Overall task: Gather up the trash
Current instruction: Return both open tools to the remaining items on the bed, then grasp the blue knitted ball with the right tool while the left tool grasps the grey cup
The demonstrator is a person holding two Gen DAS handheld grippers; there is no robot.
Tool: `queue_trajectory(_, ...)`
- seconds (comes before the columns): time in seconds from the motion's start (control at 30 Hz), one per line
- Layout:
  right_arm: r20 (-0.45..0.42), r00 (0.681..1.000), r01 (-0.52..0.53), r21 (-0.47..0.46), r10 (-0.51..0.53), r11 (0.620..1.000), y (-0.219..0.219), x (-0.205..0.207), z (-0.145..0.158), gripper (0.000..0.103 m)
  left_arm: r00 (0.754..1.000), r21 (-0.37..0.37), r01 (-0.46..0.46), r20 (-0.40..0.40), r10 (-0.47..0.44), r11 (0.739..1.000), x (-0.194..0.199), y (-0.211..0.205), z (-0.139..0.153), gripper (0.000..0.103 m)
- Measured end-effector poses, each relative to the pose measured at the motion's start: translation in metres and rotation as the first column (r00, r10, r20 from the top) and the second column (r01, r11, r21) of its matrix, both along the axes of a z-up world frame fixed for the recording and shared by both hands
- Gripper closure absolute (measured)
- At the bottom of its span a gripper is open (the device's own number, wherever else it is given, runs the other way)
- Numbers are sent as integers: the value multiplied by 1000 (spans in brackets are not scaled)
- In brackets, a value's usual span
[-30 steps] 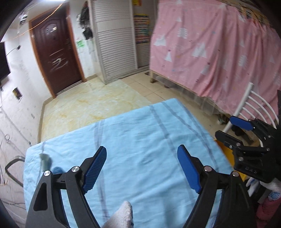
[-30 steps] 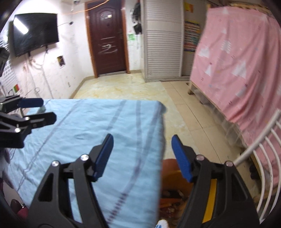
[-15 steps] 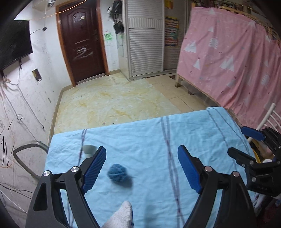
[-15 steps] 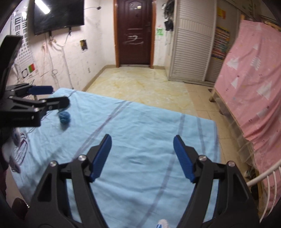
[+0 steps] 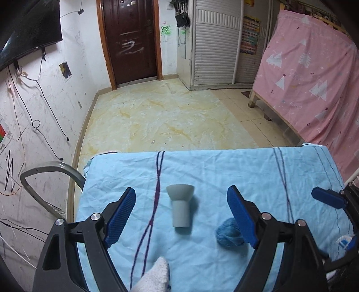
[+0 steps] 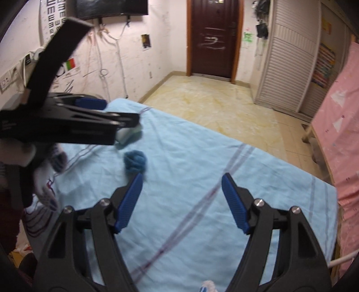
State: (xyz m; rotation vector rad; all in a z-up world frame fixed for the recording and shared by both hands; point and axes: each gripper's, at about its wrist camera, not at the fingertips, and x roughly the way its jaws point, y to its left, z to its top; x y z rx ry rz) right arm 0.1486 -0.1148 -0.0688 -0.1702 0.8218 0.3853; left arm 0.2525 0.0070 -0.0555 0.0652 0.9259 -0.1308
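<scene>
One grey funnel-shaped plastic piece (image 5: 180, 207) between the left hand-held gripper's (image 5: 181, 212) fingers, one crumpled blue wad (image 5: 228, 233) beside its right finger.

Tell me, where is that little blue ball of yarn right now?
In the left wrist view the blue yarn ball lies on the light blue cloth, just right of the grey funnel-shaped piece, beside the open left gripper.

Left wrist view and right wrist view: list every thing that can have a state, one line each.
left gripper: open, nothing held
right gripper: open, nothing held
grey funnel-shaped tube: lying on its side on the blue cloth
blue yarn ball: loose on the cloth
door: closed
TV: off
</scene>
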Motion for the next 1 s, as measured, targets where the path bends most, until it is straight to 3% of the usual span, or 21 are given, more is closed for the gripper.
queue_trajectory(0.27, -41, 996, -84, -6, 84, 996, 33, 13, -13, 33, 998, 6, -17, -55, 17, 1000, 28, 10, -28, 28)
queue_trajectory(0.5, -70, 987, -146, -27, 144, 989, 56, 25, -20, 33, 998, 34, -19, -55, 21, 999, 38, 7, -38, 29)
queue_trajectory(0.63, -84, 984, -163, -42, 159, 986, 66, 28, -24, 33, 998, 45, -8, -62, 11, 999, 40, 3, -43, 54)
queue_trajectory(0.7, -95, 983, -165, -48, 160, 985, 67, 30, -27, 33, 998, 47, 4, -61, -1, 999, 40, 1, -45, 59)
queue_trajectory(0.83, -113, 982, -162, -52, 155, 985, 69, 34, -32, 48, 998, 38, 14, -60, -12, 999, 39, -2, -44, 78)
queue_trajectory(0.9, -109, 983, -157, -54, 150, 986, 69, 35, -32, 55, 998, 35, 16, -58, -14, 999, 38, -2, -44, 79)
queue_trajectory(1.0, -101, 985, -149, -57, 143, 987, 68, 35, -30, 75, 998, 26, 16, -58, -15, 1000, 36, -2, -43, 79)
